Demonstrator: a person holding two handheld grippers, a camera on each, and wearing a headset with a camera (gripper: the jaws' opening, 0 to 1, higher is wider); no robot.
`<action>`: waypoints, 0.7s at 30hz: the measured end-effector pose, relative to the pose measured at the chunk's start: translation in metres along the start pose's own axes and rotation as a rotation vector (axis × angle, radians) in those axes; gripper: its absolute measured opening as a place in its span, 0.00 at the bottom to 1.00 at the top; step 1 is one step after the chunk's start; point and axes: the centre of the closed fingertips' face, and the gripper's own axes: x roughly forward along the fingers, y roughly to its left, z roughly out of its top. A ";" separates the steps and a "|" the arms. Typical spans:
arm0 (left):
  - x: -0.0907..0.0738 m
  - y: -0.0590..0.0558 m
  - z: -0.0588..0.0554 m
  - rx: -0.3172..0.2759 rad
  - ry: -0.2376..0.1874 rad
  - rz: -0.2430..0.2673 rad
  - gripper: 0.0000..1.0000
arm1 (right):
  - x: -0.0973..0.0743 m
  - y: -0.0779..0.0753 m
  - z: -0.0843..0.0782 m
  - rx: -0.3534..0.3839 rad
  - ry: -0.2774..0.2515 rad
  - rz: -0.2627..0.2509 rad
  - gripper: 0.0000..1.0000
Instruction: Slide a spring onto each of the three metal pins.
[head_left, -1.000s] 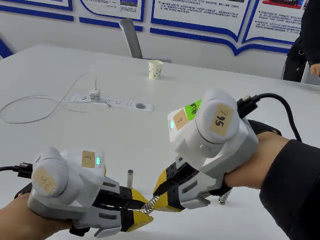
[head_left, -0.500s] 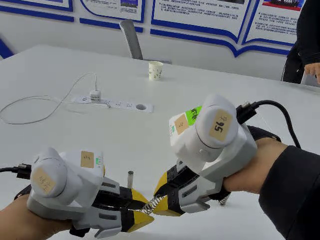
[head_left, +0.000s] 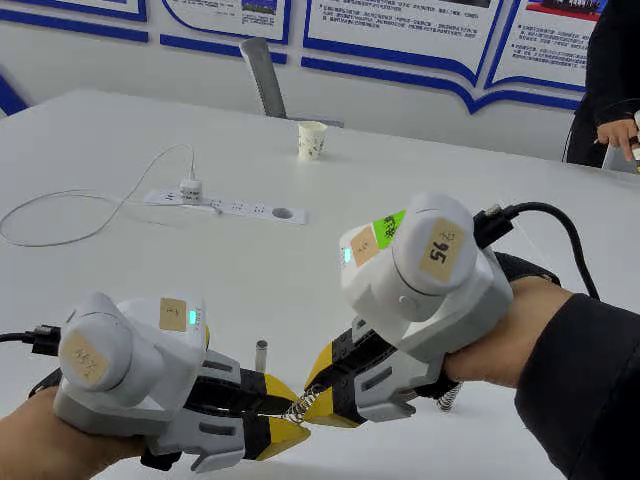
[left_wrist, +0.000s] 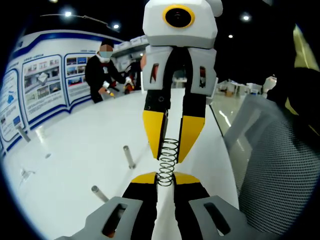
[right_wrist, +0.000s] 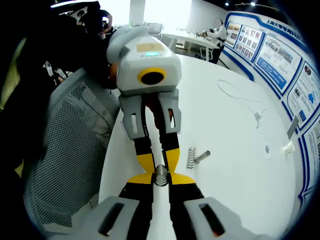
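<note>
White matte counter (head_left: 150, 290), wall of blue-framed posters (head_left: 400, 25) behind, grey chair (head_left: 260, 70) at the far edge. Paper cup (head_left: 312, 140) and flat white power strip (head_left: 225, 206) toward the far side. Coiled wire spring (left_wrist: 167, 162) is up off the counter near the near edge — one end pinched in the left claw (left_wrist: 165, 179), the other in the right claw (right_wrist: 160, 181), both narrowed on it, tip to tip. Short steel pin (head_left: 261, 355) stands upright just behind them — second spring (head_left: 448, 397) lies by the right claw.
</note>
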 end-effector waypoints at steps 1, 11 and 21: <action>0.000 0.000 0.000 -0.002 -0.001 0.000 0.11 | 0.000 0.000 0.001 0.000 -0.002 0.000 0.12; 0.000 0.002 -0.003 -0.009 0.012 0.007 0.15 | 0.000 -0.002 -0.003 0.005 0.014 -0.002 0.12; -0.007 0.009 -0.009 -0.029 0.023 0.029 0.20 | -0.002 -0.004 -0.011 0.015 0.038 -0.004 0.12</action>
